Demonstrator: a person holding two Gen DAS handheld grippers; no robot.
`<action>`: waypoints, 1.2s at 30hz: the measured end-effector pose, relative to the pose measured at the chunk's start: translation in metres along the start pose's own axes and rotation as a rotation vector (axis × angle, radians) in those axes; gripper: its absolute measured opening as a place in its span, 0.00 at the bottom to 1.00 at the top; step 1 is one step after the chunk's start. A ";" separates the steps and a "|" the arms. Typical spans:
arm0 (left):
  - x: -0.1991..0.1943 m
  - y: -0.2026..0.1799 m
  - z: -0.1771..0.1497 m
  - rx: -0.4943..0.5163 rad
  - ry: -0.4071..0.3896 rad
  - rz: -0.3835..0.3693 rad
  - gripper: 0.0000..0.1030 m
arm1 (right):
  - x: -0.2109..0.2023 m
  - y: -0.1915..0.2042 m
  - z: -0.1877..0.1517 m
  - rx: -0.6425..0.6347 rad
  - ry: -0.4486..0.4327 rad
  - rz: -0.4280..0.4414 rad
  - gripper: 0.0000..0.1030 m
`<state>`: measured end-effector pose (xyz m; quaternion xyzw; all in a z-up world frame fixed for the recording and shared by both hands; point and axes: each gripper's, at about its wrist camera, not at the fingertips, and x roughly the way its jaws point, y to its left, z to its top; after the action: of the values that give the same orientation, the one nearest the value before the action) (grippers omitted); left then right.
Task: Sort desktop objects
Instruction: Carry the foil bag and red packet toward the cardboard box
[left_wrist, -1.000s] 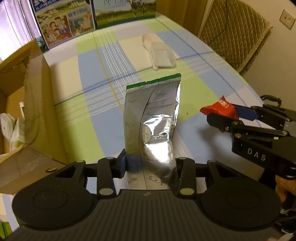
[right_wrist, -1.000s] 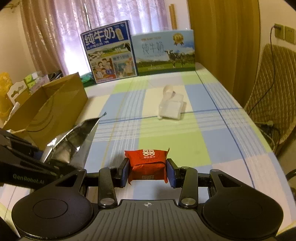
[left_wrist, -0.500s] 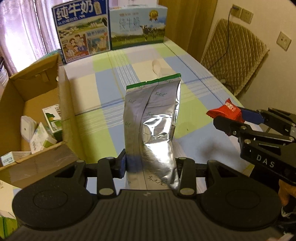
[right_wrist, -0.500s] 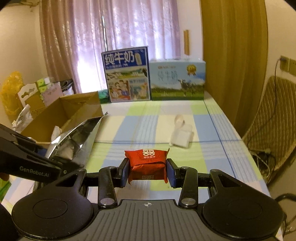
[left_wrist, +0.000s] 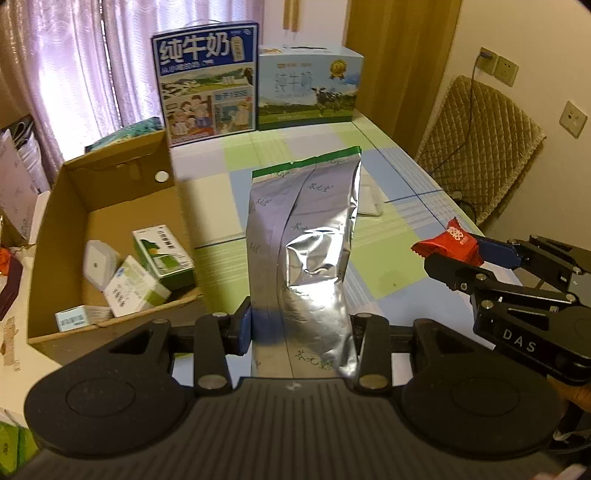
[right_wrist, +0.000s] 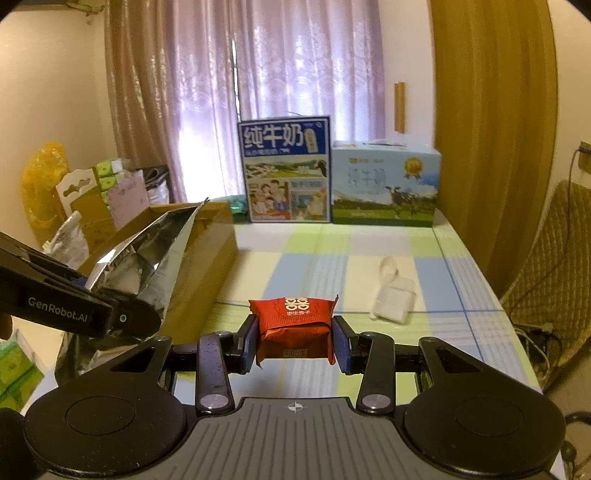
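Left tool (left_wrist: 301, 328) clamped on the lower part of a silver foil pouch (left_wrist: 304, 254), held upright above the bench (left_wrist: 399, 206), green-edged top seal uppermost. Right tool (right_wrist: 294, 341) closed on a red wrapped candy (right_wrist: 294, 326) bearing white characters, raised clear of the checked cloth. Open cardboard box (left_wrist: 107, 192) to the left of the pouch, holding several small green-and-white cartons (left_wrist: 162, 254) and a white packet (left_wrist: 99, 264). Beyond the pouch, at the far end of the bench, two upright milk cartons: a dark blue one (left_wrist: 207, 98) and, just to its right, a pale blue one with a cow (left_wrist: 308, 86). White plastic-wrapped item (right_wrist: 391, 295) lying flat on the cloth past the candy, to the right of the pouch. Quilted chair back (left_wrist: 480, 147) and wall sockets (left_wrist: 572, 118) further right, off the bench. Seen from the right wrist, pouch (right_wrist: 144, 266) pinched in the left tool (right_wrist: 122, 314) beside the box wall (right_wrist: 207, 266).
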<state>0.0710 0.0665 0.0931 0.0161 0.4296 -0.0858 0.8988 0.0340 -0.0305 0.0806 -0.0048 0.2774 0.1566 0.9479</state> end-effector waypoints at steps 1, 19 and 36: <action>-0.003 0.003 0.000 -0.001 -0.002 0.006 0.34 | 0.000 0.004 0.002 -0.005 -0.002 0.006 0.38; -0.046 0.103 0.020 -0.073 -0.025 0.109 0.34 | 0.038 0.071 0.049 -0.075 -0.027 0.130 0.38; -0.016 0.194 0.061 -0.137 0.020 0.179 0.34 | 0.117 0.128 0.078 -0.114 0.029 0.209 0.38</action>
<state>0.1402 0.2534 0.1352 -0.0063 0.4404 0.0248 0.8974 0.1300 0.1329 0.0952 -0.0322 0.2806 0.2701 0.9205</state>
